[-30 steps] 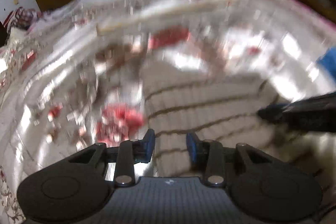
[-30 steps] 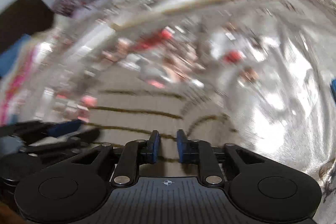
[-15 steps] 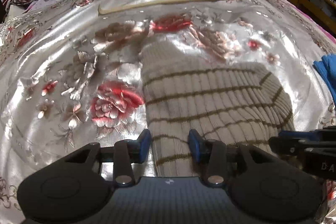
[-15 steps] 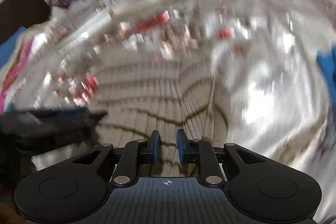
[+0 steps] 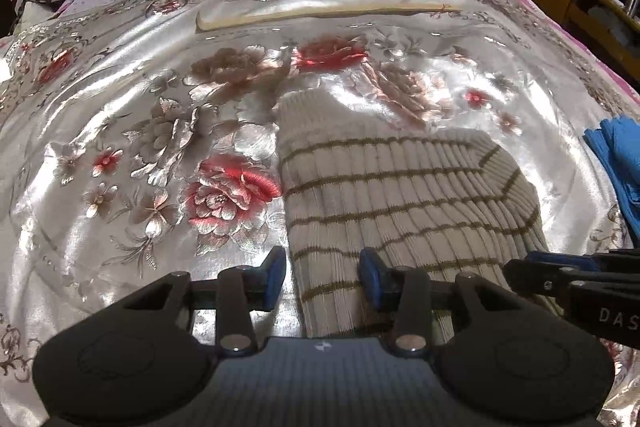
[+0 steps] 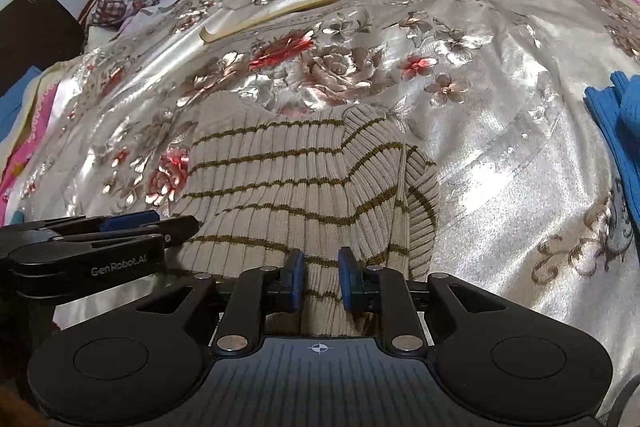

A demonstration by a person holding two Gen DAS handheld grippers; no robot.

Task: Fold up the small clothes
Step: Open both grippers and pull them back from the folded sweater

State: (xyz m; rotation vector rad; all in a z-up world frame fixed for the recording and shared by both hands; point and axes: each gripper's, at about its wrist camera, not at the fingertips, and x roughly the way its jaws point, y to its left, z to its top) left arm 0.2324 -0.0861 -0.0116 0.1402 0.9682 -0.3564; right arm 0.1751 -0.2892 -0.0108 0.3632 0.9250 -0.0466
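The striped sweater [image 5: 400, 203] lay folded on the bed's satin floral cover [image 5: 140, 131], filling the lower centre of the left wrist view, cream rib knit with thin olive-brown stripes. The left gripper [image 5: 322, 277] sat at the bottom centre of that frame, its blue-padded fingers apart and straddling the sweater's near left edge; whether the pads touched the knit could not be told. At the lower right edge of the same frame the right gripper's [image 5: 560, 273] black side came in, and white letters "DAS" could be read on it before the frame cut them off.

Over in the right wrist view, the right gripper [image 6: 319, 285] sat low and centre, fingers also apart, a narrower gap, with the sweater's [image 6: 288, 183] near hem running between them. One folded sleeve lay doubled over the body on the right of the garment. At the lower left, the left gripper [image 6: 152, 223] showed side-on, and its arm read "GenRobot.AI" in pale print.

A blue knitted garment [image 6: 624, 131] lay at the right edge, well apart from the sweater. A long pale stick [image 6: 320, 1] rested across the cover near the top.
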